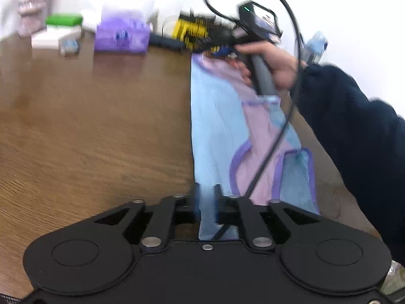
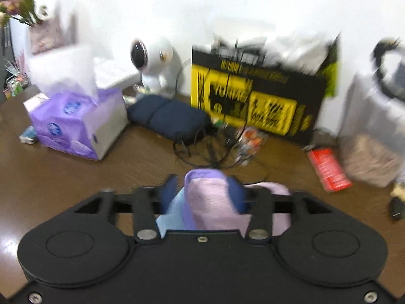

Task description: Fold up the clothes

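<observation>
A light blue and pink garment with purple trim (image 1: 220, 129) hangs stretched between my two grippers above the brown wooden table (image 1: 88, 126). My left gripper (image 1: 207, 197) is shut on its near blue edge. In the left wrist view the right gripper (image 1: 222, 50), held by a hand in a dark sleeve, grips the far end. In the right wrist view my right gripper (image 2: 206, 190) is shut on a bunched pink and purple fold of the garment (image 2: 212, 202).
At the table's back stand a purple tissue box (image 2: 76, 124), a navy pouch (image 2: 169, 116), a white round camera (image 2: 149, 60), a yellow and black box (image 2: 253, 98), tangled cables (image 2: 210, 149), a red packet (image 2: 329, 169) and a green and white box (image 1: 63, 25).
</observation>
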Action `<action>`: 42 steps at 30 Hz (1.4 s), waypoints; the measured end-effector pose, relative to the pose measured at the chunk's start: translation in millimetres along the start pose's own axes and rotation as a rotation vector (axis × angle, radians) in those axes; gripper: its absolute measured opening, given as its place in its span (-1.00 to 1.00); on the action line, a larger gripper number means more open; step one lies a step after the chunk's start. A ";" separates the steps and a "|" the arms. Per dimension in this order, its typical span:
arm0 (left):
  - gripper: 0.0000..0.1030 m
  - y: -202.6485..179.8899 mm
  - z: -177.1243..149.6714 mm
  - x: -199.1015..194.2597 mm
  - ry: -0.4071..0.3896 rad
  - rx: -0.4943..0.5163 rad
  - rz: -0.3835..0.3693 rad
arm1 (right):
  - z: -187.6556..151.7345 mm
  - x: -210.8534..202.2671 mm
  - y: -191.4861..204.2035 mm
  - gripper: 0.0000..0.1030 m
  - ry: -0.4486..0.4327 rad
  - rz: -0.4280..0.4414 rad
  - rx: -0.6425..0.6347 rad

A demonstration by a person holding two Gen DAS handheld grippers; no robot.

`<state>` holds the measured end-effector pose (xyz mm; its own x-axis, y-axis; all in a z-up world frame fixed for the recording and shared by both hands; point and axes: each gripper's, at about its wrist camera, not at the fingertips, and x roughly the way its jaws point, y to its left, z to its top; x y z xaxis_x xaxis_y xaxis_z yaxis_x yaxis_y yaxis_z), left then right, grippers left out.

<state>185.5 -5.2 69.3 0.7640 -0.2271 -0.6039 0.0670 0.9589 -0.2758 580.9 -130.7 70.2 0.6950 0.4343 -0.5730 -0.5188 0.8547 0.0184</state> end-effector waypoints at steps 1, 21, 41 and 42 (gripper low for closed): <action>-0.17 -6.1 0.7 -6.2 -0.021 0.022 -0.017 | 3.6 -21.3 -4.7 0.28 -0.026 0.004 -0.005; 0.10 -158.8 -70.5 6.6 0.030 0.473 -0.045 | -150.3 -285.0 -36.7 0.63 -0.016 0.009 0.091; -0.88 -130.7 -70.3 14.6 0.042 0.344 -0.037 | -121.2 -97.0 -91.5 -0.27 0.124 -0.161 0.182; -0.88 -129.7 -69.2 12.8 0.034 0.343 -0.048 | -120.0 -95.5 -92.0 -0.41 0.126 -0.159 0.190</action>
<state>142.2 -144.2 45.6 0.7331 -0.2734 -0.6228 0.3188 0.9470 -0.0404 502.5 -284.9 24.9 0.6866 0.2619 -0.6782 -0.2976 0.9524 0.0664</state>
